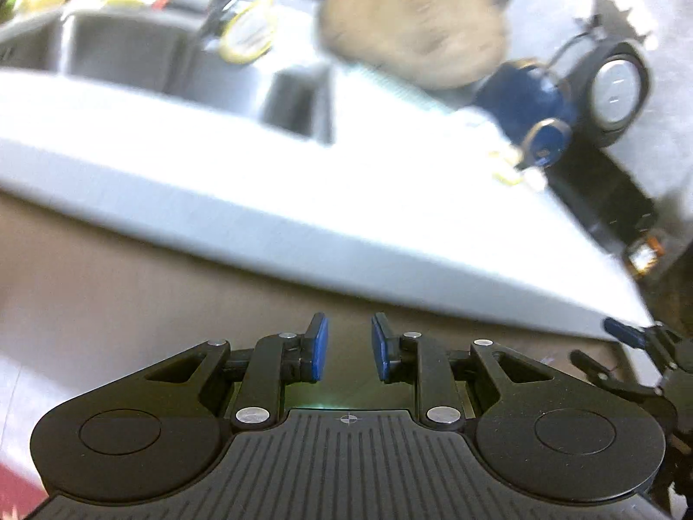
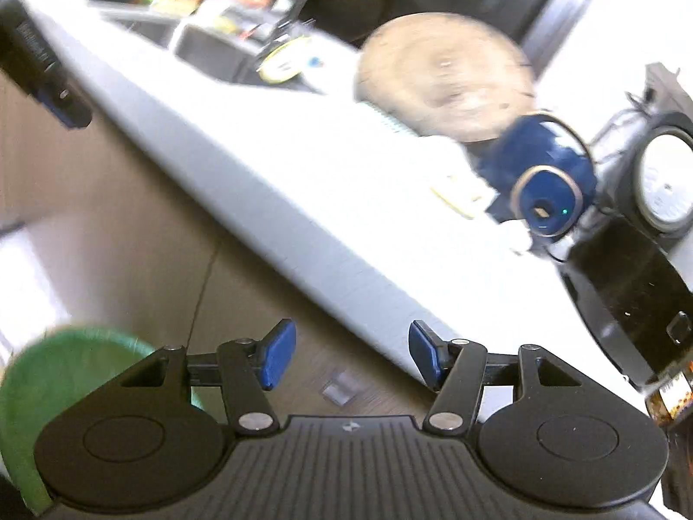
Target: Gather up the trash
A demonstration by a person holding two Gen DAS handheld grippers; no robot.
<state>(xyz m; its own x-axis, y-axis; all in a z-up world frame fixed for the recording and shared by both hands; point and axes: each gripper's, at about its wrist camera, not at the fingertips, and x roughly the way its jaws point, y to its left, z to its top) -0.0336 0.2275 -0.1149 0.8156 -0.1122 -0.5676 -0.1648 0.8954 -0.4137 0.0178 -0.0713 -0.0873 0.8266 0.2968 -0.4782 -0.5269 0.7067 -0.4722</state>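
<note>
Both views are blurred. My left gripper (image 1: 349, 346) is open with nothing between its blue pads, held in front of the white counter's (image 1: 242, 199) front edge. Small yellow-edged scraps (image 1: 509, 169) lie on the counter beside a blue round appliance (image 1: 526, 99). My right gripper (image 2: 353, 355) is also open with nothing in it, below the counter edge (image 2: 303, 234). The same scraps (image 2: 459, 193) show near the blue appliance (image 2: 545, 173). A green bin (image 2: 56, 372) sits low on the left. A small clear piece (image 2: 340, 388) lies on the brown floor between the fingers' line of sight.
A steel sink (image 1: 130, 47) is set into the counter at the left, with a yellow-rimmed packet (image 1: 249, 30) at its edge. A round wooden board (image 1: 411, 21) leans behind. Black appliances (image 2: 628, 294) stand at the right. The other gripper (image 2: 43, 73) shows at upper left.
</note>
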